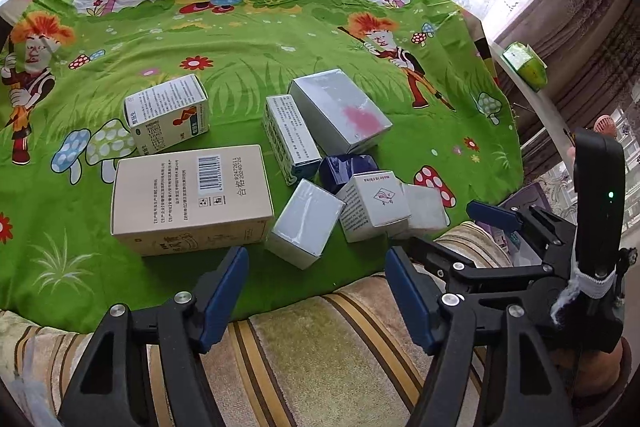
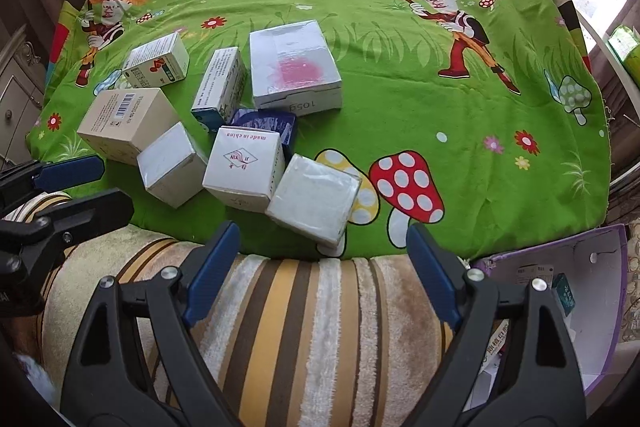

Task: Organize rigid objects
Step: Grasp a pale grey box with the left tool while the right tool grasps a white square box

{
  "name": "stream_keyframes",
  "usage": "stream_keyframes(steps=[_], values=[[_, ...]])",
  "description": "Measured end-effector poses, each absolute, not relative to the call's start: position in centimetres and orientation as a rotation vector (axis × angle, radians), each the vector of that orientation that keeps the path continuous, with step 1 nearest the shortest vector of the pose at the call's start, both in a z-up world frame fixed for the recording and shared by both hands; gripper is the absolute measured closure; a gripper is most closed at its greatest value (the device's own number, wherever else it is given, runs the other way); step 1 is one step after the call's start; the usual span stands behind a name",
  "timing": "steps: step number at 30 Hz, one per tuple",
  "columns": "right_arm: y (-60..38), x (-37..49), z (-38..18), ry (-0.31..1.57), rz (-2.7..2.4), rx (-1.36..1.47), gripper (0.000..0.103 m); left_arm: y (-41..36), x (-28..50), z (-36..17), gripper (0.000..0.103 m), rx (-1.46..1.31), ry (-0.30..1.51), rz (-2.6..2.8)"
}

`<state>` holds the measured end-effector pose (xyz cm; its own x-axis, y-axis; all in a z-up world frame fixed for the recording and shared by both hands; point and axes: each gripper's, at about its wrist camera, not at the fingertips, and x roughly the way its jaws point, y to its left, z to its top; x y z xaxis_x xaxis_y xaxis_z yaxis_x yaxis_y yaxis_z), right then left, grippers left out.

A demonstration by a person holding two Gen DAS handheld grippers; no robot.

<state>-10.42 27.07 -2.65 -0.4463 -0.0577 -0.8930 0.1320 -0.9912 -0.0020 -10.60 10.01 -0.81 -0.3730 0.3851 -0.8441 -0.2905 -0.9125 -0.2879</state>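
Approach step, nothing picked yet. Left gripper (image 1: pixel 316 301) and right gripper (image 2: pixel 322 273) both spread, empty, hanging over the striped cushion (image 2: pixel 304 327). Boxes (image 2: pixel 240 167), white and beige cardboard, one dark blue, jumbled near-left on green cloth (image 2: pixel 460 131). Next: reach in, pinch the nearest box (image 2: pixel 314 205)

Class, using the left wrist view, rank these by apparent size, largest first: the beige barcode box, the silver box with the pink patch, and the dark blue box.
1. Beige barcode box, though nearer the camera.
2. Silver box with the pink patch.
3. Dark blue box, partly hidden.
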Motion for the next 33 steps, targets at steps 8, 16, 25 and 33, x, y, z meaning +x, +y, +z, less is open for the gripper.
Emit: stream_keyframes(steps=[8, 16, 25, 33], values=[[26.6, -11.6, -3.4, 0.126, -2.572, 1.594, 0.016, 10.9, -12.2, -1.6, 0.032, -1.459, -0.041, 2.278], [27.5, -12.2, -4.2, 0.073, -2.587, 1.628, 0.017, 12.6, -13.1, -2.1, 0.036, -1.441, 0.110, 2.258], [28.8, -12.3, -4.9, -0.003, -2.616, 1.670, 0.028, 13.5, -12.8, -3.1, 0.067, -1.460, 0.181, 2.229], [29.2, -12.2, -5.3, -0.037, -2.622, 1.688, 0.046, 13.6, -12.2, -3.1, 0.067, -1.438, 0.179, 2.244]])
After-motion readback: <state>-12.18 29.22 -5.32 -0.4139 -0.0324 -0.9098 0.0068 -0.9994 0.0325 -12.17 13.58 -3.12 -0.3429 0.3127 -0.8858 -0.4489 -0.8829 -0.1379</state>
